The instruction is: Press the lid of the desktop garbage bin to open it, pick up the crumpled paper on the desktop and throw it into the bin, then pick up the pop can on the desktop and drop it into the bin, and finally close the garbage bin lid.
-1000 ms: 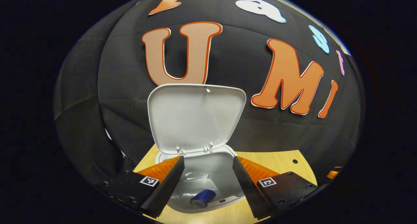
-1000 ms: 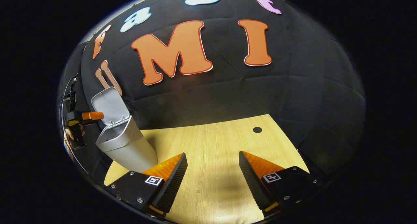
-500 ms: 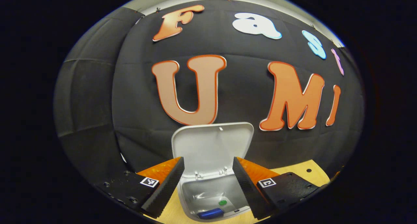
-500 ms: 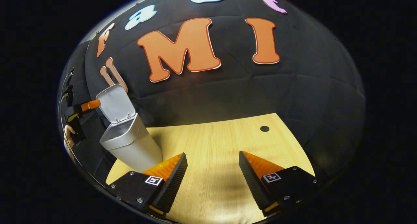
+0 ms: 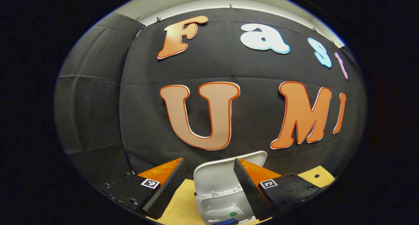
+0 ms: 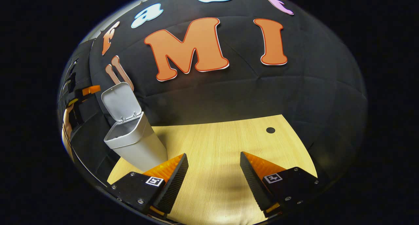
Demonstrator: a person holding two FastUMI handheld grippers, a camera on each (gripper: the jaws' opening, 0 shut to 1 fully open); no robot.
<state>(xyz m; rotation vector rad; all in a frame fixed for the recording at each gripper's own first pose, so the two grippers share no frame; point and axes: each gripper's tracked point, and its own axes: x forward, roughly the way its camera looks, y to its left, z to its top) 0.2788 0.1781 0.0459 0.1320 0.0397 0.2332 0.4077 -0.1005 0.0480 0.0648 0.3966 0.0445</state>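
With the pop can [image 5: 226, 222] already lying in the garbage bin [image 6: 139, 146], the left gripper [image 5: 209, 185] hangs above, fingers apart and empty; it should tip the upright lid [image 5: 222, 176] forward gently. Further right, the right gripper [image 6: 212, 179] gapes over the bare desktop [image 6: 222, 140].

a: where's the bin [image 6: 136, 143]?
b: on wood desk [image 6: 222, 146], lid [image 6: 120, 101] up. right gripper [image 6: 212, 172] near it, fingers apart, w/ nothing between. left gripper [image 6: 85, 91] just beyond bin, by lid.
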